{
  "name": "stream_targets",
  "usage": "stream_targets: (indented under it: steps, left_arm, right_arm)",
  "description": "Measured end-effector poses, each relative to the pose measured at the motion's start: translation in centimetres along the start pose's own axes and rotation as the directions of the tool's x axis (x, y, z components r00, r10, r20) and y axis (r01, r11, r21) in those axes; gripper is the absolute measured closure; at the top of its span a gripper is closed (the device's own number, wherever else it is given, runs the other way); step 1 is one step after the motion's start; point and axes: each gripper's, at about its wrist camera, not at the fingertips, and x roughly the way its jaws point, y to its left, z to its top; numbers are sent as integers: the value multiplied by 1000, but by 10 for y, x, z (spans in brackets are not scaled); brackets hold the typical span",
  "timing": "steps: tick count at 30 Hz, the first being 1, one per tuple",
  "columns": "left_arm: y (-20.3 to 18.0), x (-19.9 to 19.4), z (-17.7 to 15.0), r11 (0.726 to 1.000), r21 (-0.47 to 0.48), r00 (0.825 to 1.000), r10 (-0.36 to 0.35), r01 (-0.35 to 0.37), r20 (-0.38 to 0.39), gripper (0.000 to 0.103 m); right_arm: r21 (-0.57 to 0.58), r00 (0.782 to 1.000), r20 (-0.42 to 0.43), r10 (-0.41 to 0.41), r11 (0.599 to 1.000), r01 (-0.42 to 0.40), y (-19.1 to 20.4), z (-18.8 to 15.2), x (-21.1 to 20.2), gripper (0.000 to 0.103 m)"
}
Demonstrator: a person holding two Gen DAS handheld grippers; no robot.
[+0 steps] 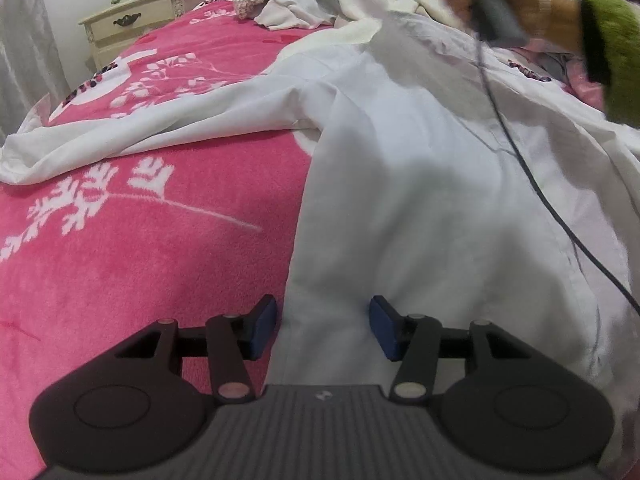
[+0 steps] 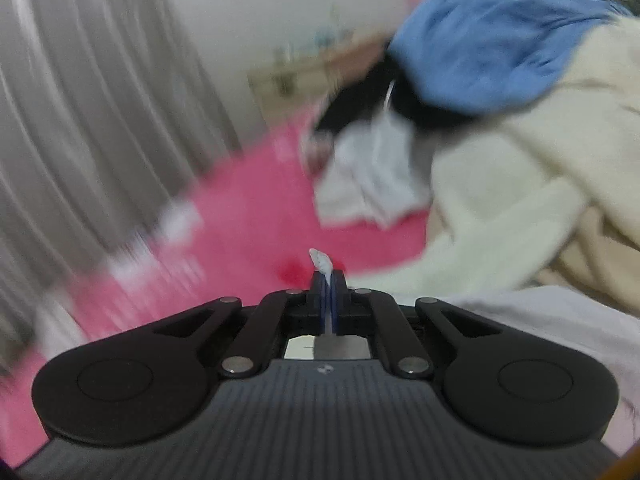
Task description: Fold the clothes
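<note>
- Pink blanket (image 1: 140, 272) with white flower prints covers the bed and fills the left half of the left wrist view.
- Cream nightstand (image 1: 148, 20) stands at the upper left of that view, beside a grey curtain (image 1: 24, 52).
- White shirt (image 1: 420, 200) lies spread on the blanket through the centre and right of the frame, 1 sleeve (image 1: 140, 132) stretching toward the left edge.
- Left gripper (image 1: 323, 328) sits at the lower centre with its jaws wide apart and nothing between them; the shirt's edge runs between the 2 blue pads (image 1: 264, 330).
- At the upper right, a hand (image 1: 532, 4) in a green sleeve (image 1: 612, 52) holds a grey handle, and a black cable (image 1: 520, 152) trails across the shirt.
- Piled clothes (image 1: 304, 8) lie at the top centre.
- Right wrist view is blurred: right gripper (image 2: 329, 280) at lower centre is closed on a thin fold of white cloth (image 2: 321, 260), whose tip pokes up past the pads.
- Behind it sit a blue garment (image 2: 492, 40) at the upper right and a cream garment (image 2: 520, 200) below it.
</note>
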Motion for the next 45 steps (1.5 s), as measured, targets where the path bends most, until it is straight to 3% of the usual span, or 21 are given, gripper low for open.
stream_targets:
  steps: [3,6,9,12,14,17,22,26,28,33,41,44,45]
  left_arm:
    - [-1,0,0,1000,1,1000,3,-3,0,50]
    - [-1,0,0,1000,1,1000,6,-6,-1,50]
    - [-3,0,0,1000,4,1000,12,-12,-4,50]
    - [-4,0,0,1000,10,1000,20,-20,-5,50]
    - [-4,1,0,1000,12,1000,25,-25,-5,50]
    - [-5,1,0,1000,10,1000,28,-28,-5,50]
    - [-4,1,1,1000,10,1000,26,-26,-7,50]
    - [-3,1,1,1000,9,1000,24,-24,-2,49]
    - [-4,1,0,1000,10,1000,24,-24,1,49]
    - [-3,0,0,1000,7,1000,19,-19,2,49]
    - [-3,2,1,1000,5,1000,21,-21,2,49]
    - [-3,2,1,1000,5,1000,20,-20,1,49]
    - [-3,2,1,1000,6,1000,20,-20,1,49]
  right_arm:
    - [198,996,83,38,979,-54,-31,-3,-50,102]
    - [333,992,127,6,941,-49,-60,-25,-90,102]
    - [363,992,88,-93,930,55,-82,-42,-97,102]
    - [368,979,33,-203,913,177,-104,-58,-97,102]
    - [279,957,-23,-289,917,284,-106,-58,-89,101]
    - [162,927,-65,-369,913,375,-97,-53,-82,98]
    - [-126,887,54,-458,878,461,-52,-33,-91,96]
    - [-361,879,155,-452,802,476,-12,-24,-85,85]
    - [-448,882,145,-448,765,463,-5,-25,-73,80]
    - [-653,888,73,-454,652,386,6,-32,-38,77]
    - [-892,871,-37,-489,409,192,22,-44,19,78]
    - [-900,849,-49,-526,392,191,13,-42,26,79]
    - [-900,848,-56,-527,395,186,11,-43,24,86]
